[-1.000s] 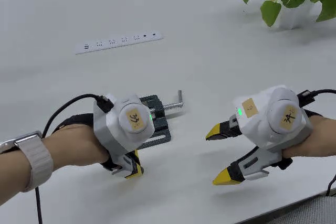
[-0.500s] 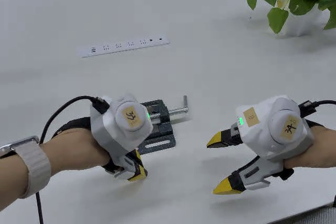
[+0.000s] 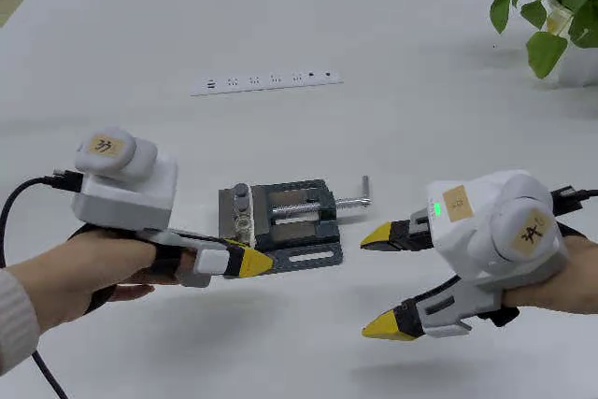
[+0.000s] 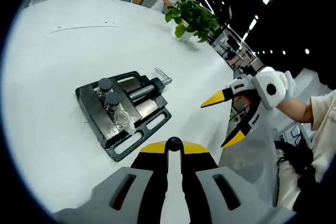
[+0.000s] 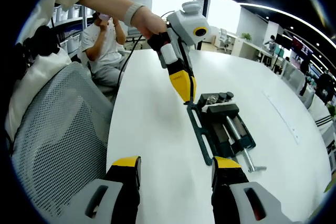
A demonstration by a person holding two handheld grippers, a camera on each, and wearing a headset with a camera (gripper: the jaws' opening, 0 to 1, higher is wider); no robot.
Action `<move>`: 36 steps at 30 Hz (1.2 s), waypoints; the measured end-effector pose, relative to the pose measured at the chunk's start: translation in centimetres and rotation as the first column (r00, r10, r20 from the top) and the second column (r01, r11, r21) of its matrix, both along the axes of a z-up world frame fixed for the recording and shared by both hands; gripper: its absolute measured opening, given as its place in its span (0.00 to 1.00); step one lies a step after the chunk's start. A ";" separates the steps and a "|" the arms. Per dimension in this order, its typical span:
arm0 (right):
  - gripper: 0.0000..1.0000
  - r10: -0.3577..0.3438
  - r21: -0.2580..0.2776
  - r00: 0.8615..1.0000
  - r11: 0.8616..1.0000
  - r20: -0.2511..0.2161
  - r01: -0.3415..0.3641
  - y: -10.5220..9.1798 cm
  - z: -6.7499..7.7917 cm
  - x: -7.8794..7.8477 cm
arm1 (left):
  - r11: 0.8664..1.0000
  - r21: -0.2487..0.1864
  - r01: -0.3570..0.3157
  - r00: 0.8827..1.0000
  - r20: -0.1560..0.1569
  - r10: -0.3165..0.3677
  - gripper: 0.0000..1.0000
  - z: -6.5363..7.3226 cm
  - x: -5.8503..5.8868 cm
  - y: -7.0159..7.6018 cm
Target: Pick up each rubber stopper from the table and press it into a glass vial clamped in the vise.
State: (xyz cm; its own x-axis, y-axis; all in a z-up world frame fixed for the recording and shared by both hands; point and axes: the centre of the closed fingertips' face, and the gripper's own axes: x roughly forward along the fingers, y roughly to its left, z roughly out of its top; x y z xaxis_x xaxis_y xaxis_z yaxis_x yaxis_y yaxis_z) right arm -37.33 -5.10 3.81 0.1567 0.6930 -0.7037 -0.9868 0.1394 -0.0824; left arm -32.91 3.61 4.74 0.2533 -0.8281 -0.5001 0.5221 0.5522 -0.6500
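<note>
A dark vise stands mid-table with glass vials clamped at its left end. In the left gripper view two vials carry dark stoppers and one clear vial stands open. My left gripper lies on its side at the vise's front left corner, shut on a small dark rubber stopper. That left gripper hangs just before the vise in the right gripper view. My right gripper hovers wide open right of the vise, nothing between its jaws.
A white power strip lies behind the vise, and a potted plant stands at the far right. The vise's handle sticks out to the right. A mesh chair and a seated person are beyond the table edge.
My left gripper has swung left off the vise and rolled onto its side, tips now pointing right at the vise. The vials have come into sight. The right gripper has hardly moved.
</note>
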 end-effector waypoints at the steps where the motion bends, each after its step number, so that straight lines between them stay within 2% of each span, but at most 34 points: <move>1: 0.51 0.003 0.010 1.000 1.000 0.004 -0.003 0.4 0.3 0.0 | 0.999 -0.029 -0.023 1.000 -0.007 0.023 0.05 0.4 0.0 0.2; 4: 0.51 0.003 0.053 1.000 0.999 0.019 -0.004 1.6 1.4 0.3 | 0.988 -0.131 -0.086 0.996 -0.041 0.082 0.05 2.0 -0.1 0.5; 5: 0.51 0.000 0.075 1.000 0.997 0.022 -0.001 2.2 2.1 0.4 | 0.978 -0.184 -0.104 0.993 -0.067 0.093 0.05 2.8 -0.4 0.5; 6: 0.51 -0.002 0.088 1.000 0.996 0.027 0.000 2.5 2.4 0.5 | 0.973 -0.197 -0.118 0.992 -0.068 0.107 0.05 3.1 -0.3 0.7; 9: 0.49 -0.007 0.133 0.999 0.991 0.048 0.000 3.8 3.9 0.9 | 0.953 -0.258 -0.157 0.986 -0.098 0.136 0.05 4.2 -0.7 1.1; 14: 0.48 -0.018 0.216 0.997 0.976 0.080 0.000 5.9 6.6 1.3 | 0.909 -0.361 -0.207 0.976 -0.141 0.166 0.05 6.1 -1.3 1.4; 16: 0.46 -0.021 0.263 0.996 0.965 0.087 -0.002 6.8 7.9 1.4 | 0.881 -0.416 -0.224 0.972 -0.163 0.170 0.05 7.2 -1.5 1.3; 17: 0.45 -0.017 0.286 0.996 0.958 0.082 -0.007 7.3 8.6 1.4 | 0.862 -0.453 -0.229 0.970 -0.183 0.162 0.05 7.8 -1.8 1.2; 19: 0.43 -0.013 0.307 0.996 0.952 0.093 -0.016 7.9 9.6 1.4 | 0.835 -0.498 -0.236 0.968 -0.192 0.159 0.05 8.7 -1.9 1.2; 22: 0.41 0.007 0.334 0.995 0.942 0.101 -0.041 8.7 11.0 1.0 | 0.783 -0.577 -0.233 0.966 -0.230 0.119 0.05 10.0 -2.4 1.3; 23: 0.39 0.017 0.336 0.994 0.940 0.104 -0.051 8.9 11.4 0.8 | 0.773 -0.596 -0.219 0.968 -0.231 0.096 0.05 10.3 -2.7 1.3; 24: 0.38 0.023 0.337 0.994 0.940 0.110 -0.059 9.0 11.6 0.7 | 0.769 -0.601 -0.218 0.969 -0.228 0.097 0.05 10.4 -2.7 1.3; 25: 0.37 0.032 0.344 0.993 0.936 0.115 -0.070 9.2 12.0 0.4 | 0.754 -0.624 -0.206 0.969 -0.237 0.069 0.05 10.8 -3.2 1.3; 26: 0.36 0.038 0.346 0.992 0.935 0.121 -0.078 9.4 12.2 0.3 | 0.749 -0.629 -0.209 0.968 -0.243 0.065 0.05 10.9 -3.3 1.3; 27: 0.35 0.044 0.348 0.991 0.934 0.124 -0.085 9.4 12.4 0.1 | 0.750 -0.627 -0.209 0.968 -0.241 0.068 0.05 10.8 -3.3 1.3; 28: 0.34 0.050 0.350 0.991 0.932 0.126 -0.092 9.6 12.7 0.0 | 0.742 -0.640 -0.200 0.969 -0.242 0.052 0.05 11.1 -3.6 1.3; 29: 0.33 0.054 0.353 0.990 0.931 0.128 -0.096 9.6 12.9 -0.2 | 0.740 -0.644 -0.196 0.969 -0.241 0.047 0.05 11.1 -3.8 1.3; 30: 0.32 0.058 0.358 0.990 0.928 0.131 -0.102 9.7 13.1 -0.3 | 0.728 -0.656 -0.199 0.968 -0.246 0.043 0.05 11.4 -3.9 1.4; 31: 0.32 0.061 0.361 0.989 0.927 0.134 -0.106 9.8 13.3 -0.4 | 0.711 -0.675 -0.197 0.966 -0.256 0.025 0.05 11.7 -4.1 1.3; 33: 0.29 0.067 0.368 0.988 0.923 0.138 -0.114 10.0 13.6 -0.6 | 0.692 -0.694 -0.198 0.966 -0.259 0.017 0.05 12.1 -4.2 1.3; 34: 0.28 0.068 0.370 0.988 0.922 0.139 -0.115 10.0 13.7 -0.7 | 0.681 -0.704 -0.200 0.963 -0.270 0.004 0.05 12.3 -4.4 1.3; 36: 0.24 0.069 0.377 0.987 0.919 0.142 -0.119 10.1 14.0 -0.8 | 0.677 -0.708 -0.200 0.962 -0.271 0.000 0.05 12.3 -4.5 1.3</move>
State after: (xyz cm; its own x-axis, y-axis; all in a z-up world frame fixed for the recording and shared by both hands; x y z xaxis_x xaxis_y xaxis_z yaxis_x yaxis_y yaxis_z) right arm -38.09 5.00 17.78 0.1460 0.9211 -0.3608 -0.9823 0.0918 -0.1631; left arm -37.37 4.91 17.05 0.3171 -0.9288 0.1917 0.2728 -0.1043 -0.9564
